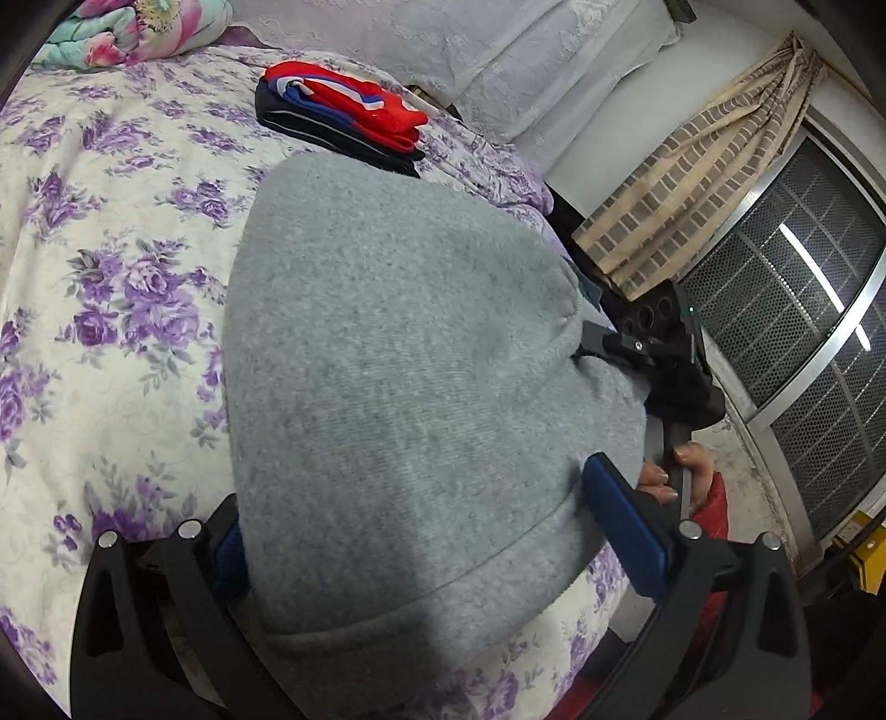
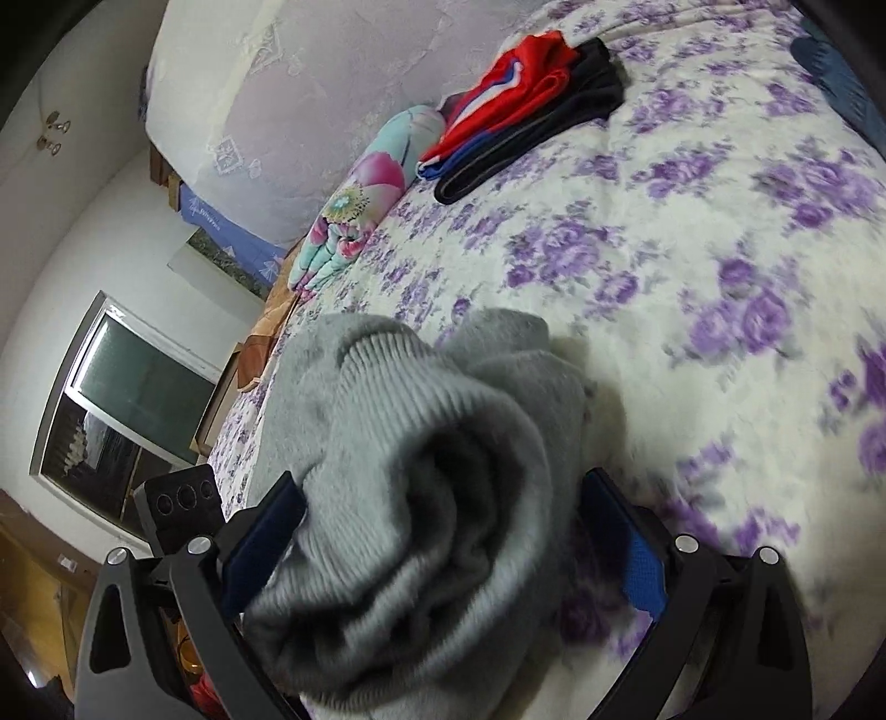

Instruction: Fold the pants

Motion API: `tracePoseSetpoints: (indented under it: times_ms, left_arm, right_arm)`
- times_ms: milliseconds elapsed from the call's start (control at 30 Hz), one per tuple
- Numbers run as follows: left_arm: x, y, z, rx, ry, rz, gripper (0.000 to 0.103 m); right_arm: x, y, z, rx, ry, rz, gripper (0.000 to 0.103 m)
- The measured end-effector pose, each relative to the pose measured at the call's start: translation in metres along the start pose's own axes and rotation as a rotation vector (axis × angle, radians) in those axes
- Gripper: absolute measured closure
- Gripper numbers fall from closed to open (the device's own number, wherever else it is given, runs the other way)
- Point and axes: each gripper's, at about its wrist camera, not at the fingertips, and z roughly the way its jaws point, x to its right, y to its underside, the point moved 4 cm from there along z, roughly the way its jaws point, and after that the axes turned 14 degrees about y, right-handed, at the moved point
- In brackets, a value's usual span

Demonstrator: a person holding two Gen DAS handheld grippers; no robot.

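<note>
Grey fleece pants (image 1: pixel 398 387) hang folded between my two grippers above a bed with a purple flowered cover (image 1: pixel 111 277). My left gripper (image 1: pixel 421 548) has its blue-padded fingers (image 1: pixel 626 531) on either side of the wide grey fabric and holds it. The right gripper's body shows in the left wrist view (image 1: pixel 659 343) at the far end of the pants. In the right wrist view my right gripper (image 2: pixel 443 531) is shut on a bunched ribbed end of the pants (image 2: pixel 421 487), with thick folds filling the jaws.
A folded stack of red, blue and black clothes (image 1: pixel 343 111) lies further up the bed, also in the right wrist view (image 2: pixel 526 111). A flowered quilt (image 2: pixel 354 210) and a white lace-covered headboard (image 1: pixel 443 44) lie behind. A curtain (image 1: pixel 709 166) and window are at the right.
</note>
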Motion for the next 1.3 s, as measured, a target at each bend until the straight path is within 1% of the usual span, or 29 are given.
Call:
tracePoseSetpoints:
  times_ms: [67, 100, 200, 300, 367, 433, 667, 833, 867, 933, 1067, 1167, 1300]
  left_arm:
    - [0.002, 0.001, 0.001, 0.008, -0.024, 0.012, 0.004]
    - [0.003, 0.002, 0.002, 0.016, -0.037, 0.018, 0.004]
    - [0.005, 0.006, 0.001, 0.04, -0.073, 0.031, 0.004]
    - [0.008, 0.009, 0.001, 0.086, -0.108, 0.031, 0.004]
    - [0.01, 0.011, 0.0, 0.114, -0.122, 0.038, 0.004]
    - [0.01, 0.013, -0.001, 0.133, -0.131, 0.046, 0.004]
    - [0.009, 0.012, -0.002, 0.141, -0.141, 0.038, 0.004]
    - [0.008, 0.012, -0.001, 0.144, -0.165, 0.024, 0.004]
    - [0.009, 0.012, -0.001, 0.145, -0.169, 0.022, 0.004]
    - [0.009, 0.012, 0.0, 0.148, -0.176, 0.018, 0.004]
    - [0.009, 0.012, 0.0, 0.149, -0.179, 0.017, 0.004]
    - [0.009, 0.012, 0.0, 0.152, -0.178, 0.019, 0.004]
    - [0.009, 0.012, 0.0, 0.153, -0.178, 0.02, 0.004]
  right_arm:
    - [-0.001, -0.001, 0.0, 0.034, -0.021, -0.018, 0.003]
    - [-0.001, 0.001, -0.002, 0.064, -0.033, -0.032, 0.003]
    - [-0.003, 0.003, -0.003, 0.105, -0.012, -0.05, 0.003]
    - [-0.013, 0.006, 0.0, 0.125, 0.104, -0.1, 0.003]
    - [-0.018, 0.009, -0.004, 0.164, 0.169, -0.129, 0.003]
    - [-0.02, 0.01, -0.007, 0.185, 0.194, -0.138, 0.003]
    - [-0.02, 0.015, -0.02, 0.258, 0.29, -0.172, 0.003]
    - [-0.033, 0.021, -0.026, 0.324, 0.439, -0.237, 0.003]
    - [-0.035, 0.021, -0.027, 0.334, 0.456, -0.247, 0.003]
    - [-0.033, 0.021, -0.027, 0.331, 0.449, -0.243, 0.003]
    - [-0.026, 0.019, -0.024, 0.294, 0.391, -0.203, 0.003]
    - [-0.027, 0.019, -0.024, 0.302, 0.404, -0.211, 0.003]
    - [-0.032, 0.021, -0.026, 0.324, 0.443, -0.229, 0.003]
